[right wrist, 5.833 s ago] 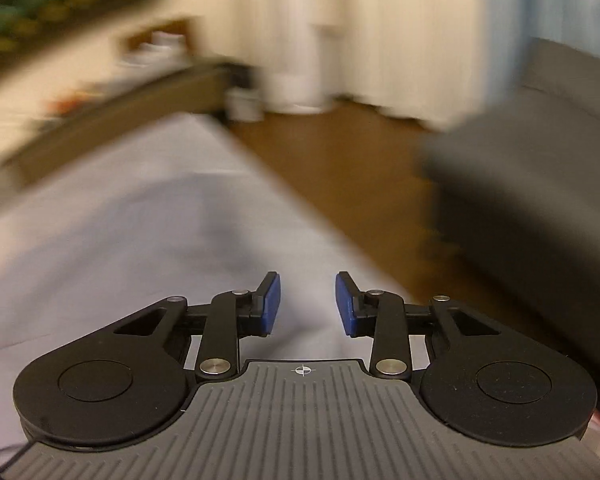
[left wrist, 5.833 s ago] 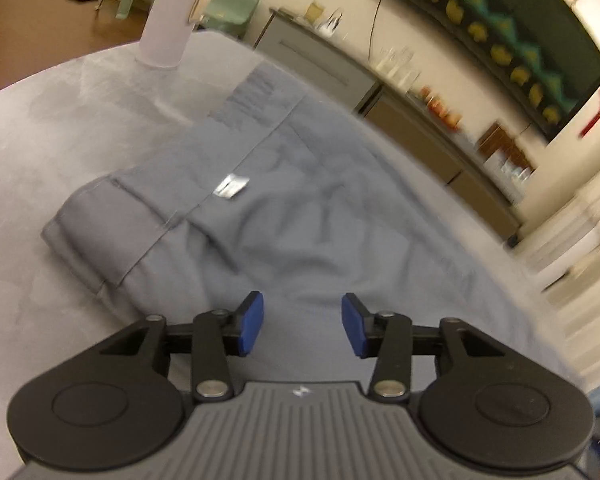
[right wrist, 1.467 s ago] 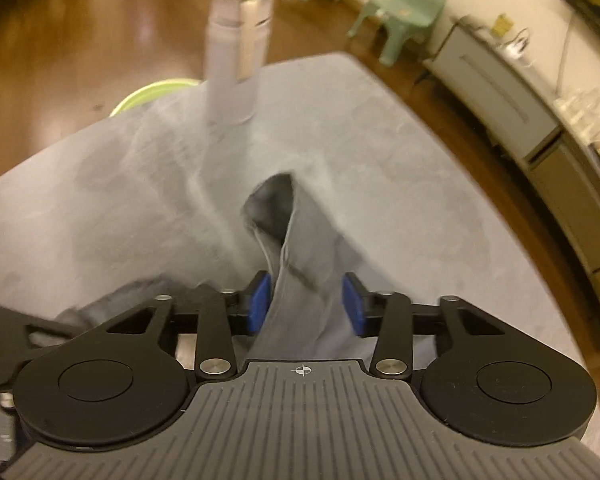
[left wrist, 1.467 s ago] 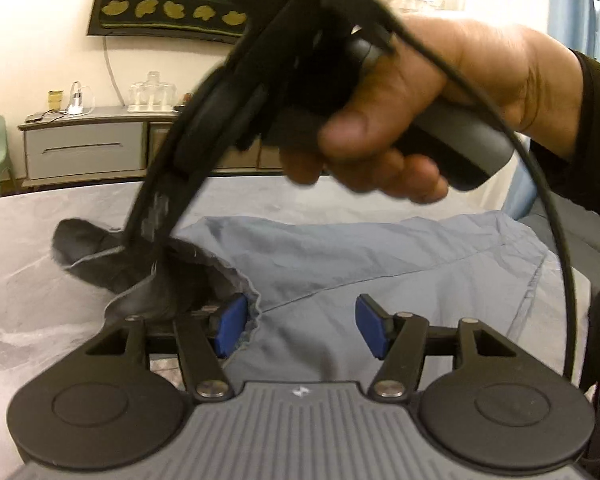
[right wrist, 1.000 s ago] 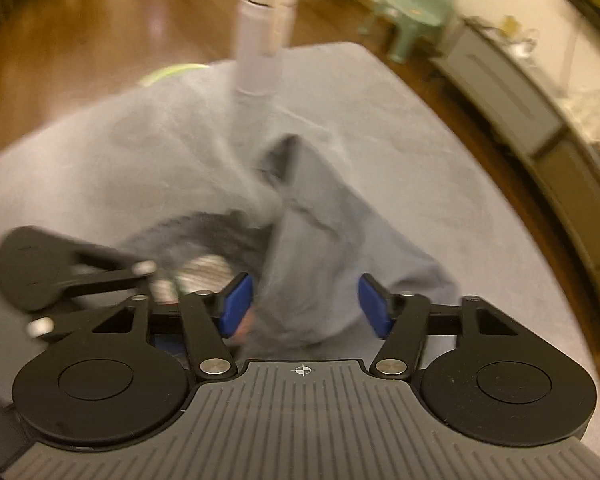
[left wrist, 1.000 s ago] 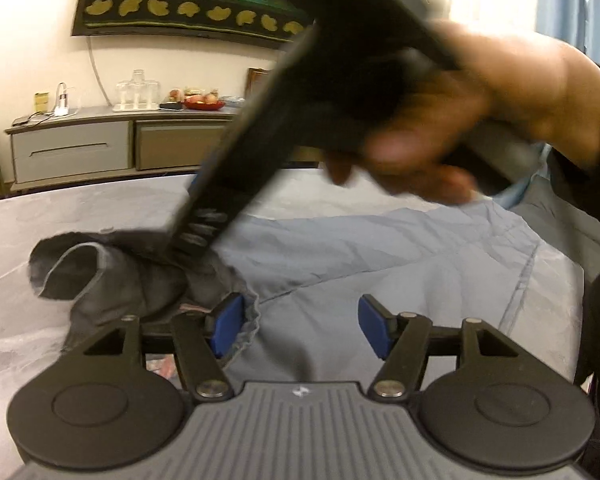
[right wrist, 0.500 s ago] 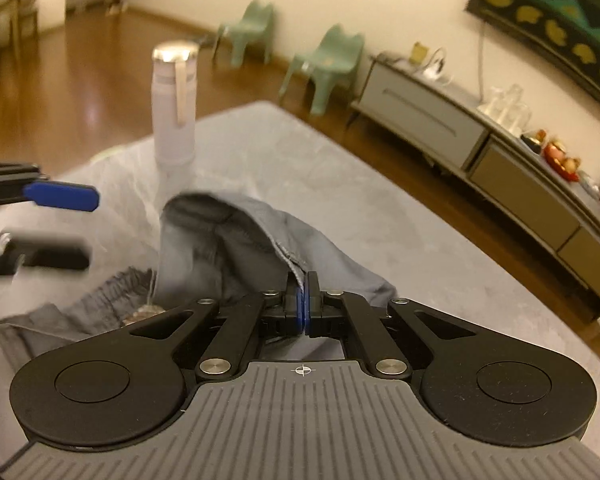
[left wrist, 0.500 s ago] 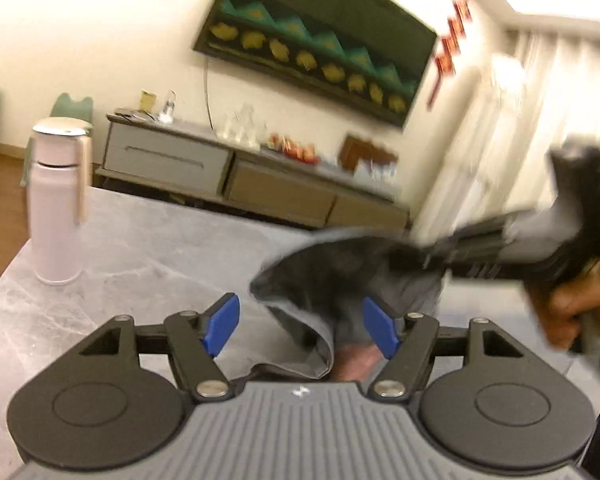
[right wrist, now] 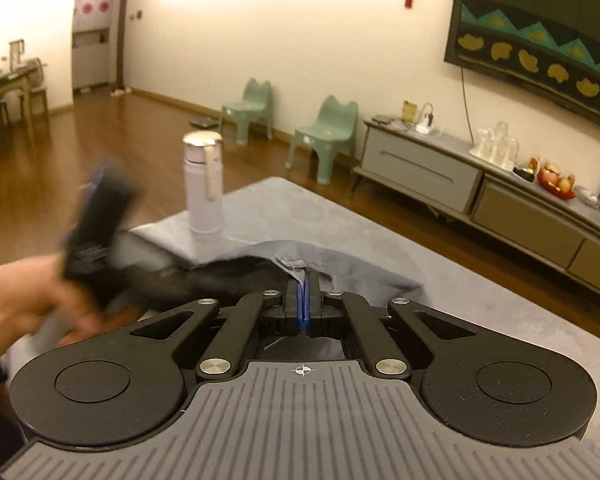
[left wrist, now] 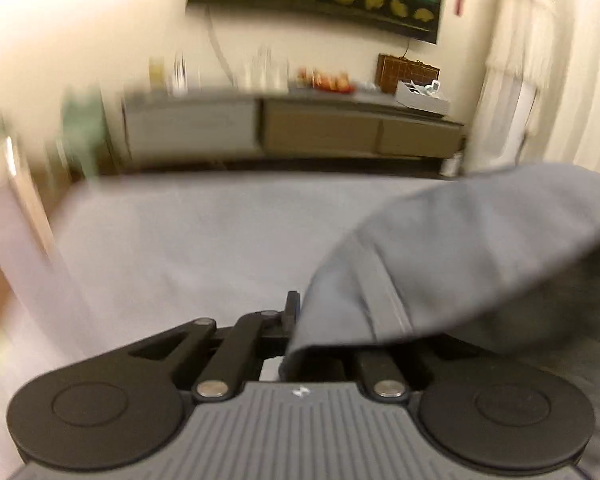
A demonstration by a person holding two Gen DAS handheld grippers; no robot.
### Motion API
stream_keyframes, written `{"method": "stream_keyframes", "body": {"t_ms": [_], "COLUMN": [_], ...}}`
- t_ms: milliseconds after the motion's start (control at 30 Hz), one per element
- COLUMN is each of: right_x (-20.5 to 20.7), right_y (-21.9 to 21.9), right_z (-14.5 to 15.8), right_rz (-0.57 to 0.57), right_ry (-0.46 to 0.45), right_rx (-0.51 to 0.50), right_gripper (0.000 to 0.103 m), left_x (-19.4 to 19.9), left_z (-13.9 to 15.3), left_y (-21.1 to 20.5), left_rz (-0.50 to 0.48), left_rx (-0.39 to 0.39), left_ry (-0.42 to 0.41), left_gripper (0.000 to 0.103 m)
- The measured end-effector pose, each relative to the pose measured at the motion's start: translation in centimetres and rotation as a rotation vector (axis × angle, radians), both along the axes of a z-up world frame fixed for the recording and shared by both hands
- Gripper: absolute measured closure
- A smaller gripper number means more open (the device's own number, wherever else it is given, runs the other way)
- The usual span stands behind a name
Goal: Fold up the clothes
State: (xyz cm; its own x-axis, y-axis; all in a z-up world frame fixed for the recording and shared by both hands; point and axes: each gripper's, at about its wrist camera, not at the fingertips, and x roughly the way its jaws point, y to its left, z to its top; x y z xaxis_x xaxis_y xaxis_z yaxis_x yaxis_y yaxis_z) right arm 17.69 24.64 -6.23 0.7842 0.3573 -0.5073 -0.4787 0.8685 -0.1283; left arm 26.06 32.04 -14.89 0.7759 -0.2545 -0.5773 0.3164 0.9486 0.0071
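Observation:
A grey-blue garment (left wrist: 460, 248) hangs in a raised fold over the right half of the left wrist view, above the grey table (left wrist: 200, 232). My left gripper (left wrist: 296, 312) is shut on its edge; the cloth hides the right finger. In the right wrist view the garment (right wrist: 360, 276) lies bunched on the table (right wrist: 440, 280) just ahead. My right gripper (right wrist: 302, 288) is shut on a seamed edge of it, with the blue pads pressed together. A hand (right wrist: 16, 304) holds the left tool, blurred, at the left of this view.
A white flask (right wrist: 203, 188) with a silver cap stands near the table's far left corner. Beyond the table are a low sideboard (right wrist: 480, 184) along the wall, two green chairs (right wrist: 328, 136) and wooden floor.
My left gripper has shut on the garment's edge and swung with it, so the picture is blurred. My right gripper shut on the edge a moment earlier and has lifted it.

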Motion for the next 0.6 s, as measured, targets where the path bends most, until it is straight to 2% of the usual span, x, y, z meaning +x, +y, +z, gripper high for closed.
{"method": "stream_keyframes", "body": {"t_ms": [33, 100, 133, 167, 200, 233, 267, 300, 333, 367, 400, 467, 533, 600], "right_x": [-0.7, -1.7, -2.1, -2.5, -2.3, -2.0, -1.2, -0.1, 0.8, 1.7, 2.6, 2.8, 2.9, 3.1], "right_y": [-0.2, -0.3, -0.2, -0.1, 0.4, 1.0, 1.7, 2.4, 2.5, 2.3, 2.1, -0.5, -4.2, -8.4], "right_z": [0.0, -0.1, -0.4, -0.7, -1.4, -2.2, -3.5, -5.1, -6.5, -7.8, -9.2, -9.5, -8.3, -6.9], "right_rz": [0.005, 0.018, 0.026, 0.033, 0.041, 0.05, 0.068, 0.09, 0.107, 0.121, 0.135, 0.16, 0.162, 0.101], "right_ry": [-0.002, 0.003, 0.01, 0.016, 0.033, 0.055, 0.093, 0.139, 0.194, 0.254, 0.314, 0.353, 0.34, 0.288], "right_rx": [0.014, 0.048, 0.067, 0.086, 0.099, 0.108, 0.113, 0.116, 0.125, 0.136, 0.146, 0.225, 0.26, 0.221], "right_gripper": [0.103, 0.103, 0.103, 0.103, 0.103, 0.103, 0.102, 0.088, 0.073, 0.069, 0.065, 0.067, 0.059, 0.052], "left_x": [-0.3, -1.0, -1.4, -0.7, 0.9, 2.6, 4.2, 5.8, 6.4, 7.0, 6.4, 4.9, 4.2, 2.6], "left_z": [1.3, 3.2, 4.1, 4.0, 3.1, 2.1, 0.7, -0.8, -1.7, -2.5, -2.5, -2.1, -1.0, -0.4], "left_y": [-0.9, -2.1, -2.7, -2.9, -2.7, -2.4, -2.1, -1.7, -0.9, 0.0, 1.1, 3.3, 4.0, 4.9], "left_rz": [0.007, 0.003, 0.001, -0.004, -0.013, -0.021, 0.014, 0.051, 0.088, 0.124, 0.139, 0.155, 0.161, 0.139], "left_rx": [0.079, 0.146, 0.178, 0.195, 0.215, 0.234, 0.278, 0.322, 0.319, 0.314, 0.264, 0.159, 0.058, -0.026], "left_ry": [-0.095, -0.287, -0.383, -0.41, -0.355, -0.296, -0.207, -0.116, -0.059, -0.005, 0.012, 0.023, 0.039, 0.048], "left_gripper": [0.1, 0.099, 0.093, 0.078, 0.066, 0.048, 0.046, 0.049, 0.053, 0.053, 0.053, 0.051, 0.047, 0.046]}}
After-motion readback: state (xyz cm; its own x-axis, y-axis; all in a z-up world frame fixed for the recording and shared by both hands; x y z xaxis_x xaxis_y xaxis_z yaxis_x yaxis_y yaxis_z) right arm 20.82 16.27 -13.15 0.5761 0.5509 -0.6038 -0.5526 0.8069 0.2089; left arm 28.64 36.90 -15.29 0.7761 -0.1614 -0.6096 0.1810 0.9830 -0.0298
